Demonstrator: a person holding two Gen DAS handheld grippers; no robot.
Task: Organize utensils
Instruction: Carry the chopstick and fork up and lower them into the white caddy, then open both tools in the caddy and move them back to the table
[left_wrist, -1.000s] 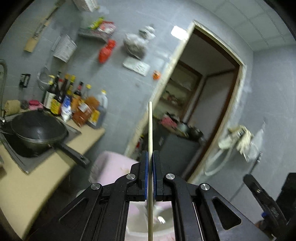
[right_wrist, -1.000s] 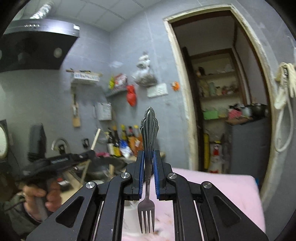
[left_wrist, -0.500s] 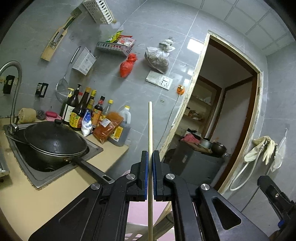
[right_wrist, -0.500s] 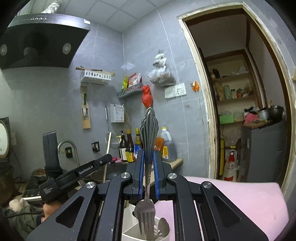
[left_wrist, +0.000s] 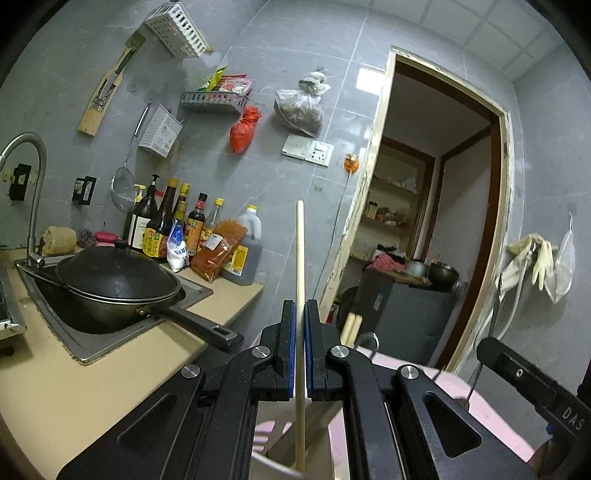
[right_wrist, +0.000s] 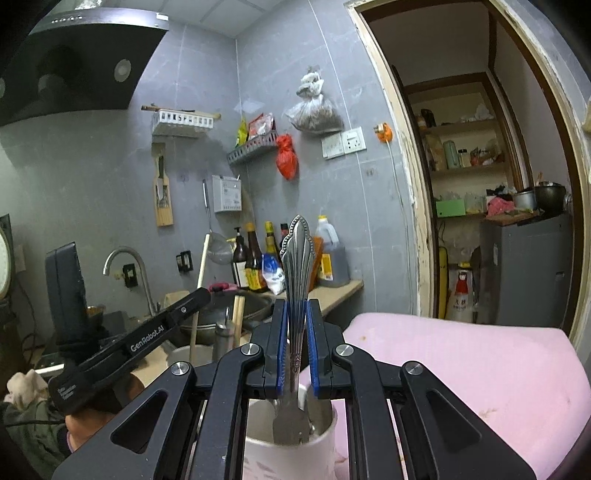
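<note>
My left gripper (left_wrist: 300, 310) is shut on a pale wooden chopstick (left_wrist: 300, 251) held upright. Its lower end dips toward a pale holder (left_wrist: 275, 463) just under the fingers. Two more chopsticks (left_wrist: 351, 325) stand behind the right finger. In the right wrist view my right gripper (right_wrist: 297, 306) is shut on a metal fork (right_wrist: 297, 254), ornate handle up. The tines sit inside a white cup (right_wrist: 288, 458) that also holds other metal cutlery. The left gripper (right_wrist: 166, 326) shows there at the left, over a second holder (right_wrist: 181, 356) with chopsticks (right_wrist: 238, 314).
Both holders stand on a pink padded surface (right_wrist: 461, 369). To the left are a beige counter (left_wrist: 74, 387), a sink with a black lidded wok (left_wrist: 114, 280) whose handle points this way, and sauce bottles (left_wrist: 166, 229). An open doorway (left_wrist: 436, 229) lies to the right.
Both grippers have sunk while keeping their grips. The fork's tines have gone down into the white cup. The chopstick has come lower, and the left view has rolled closer to level.
</note>
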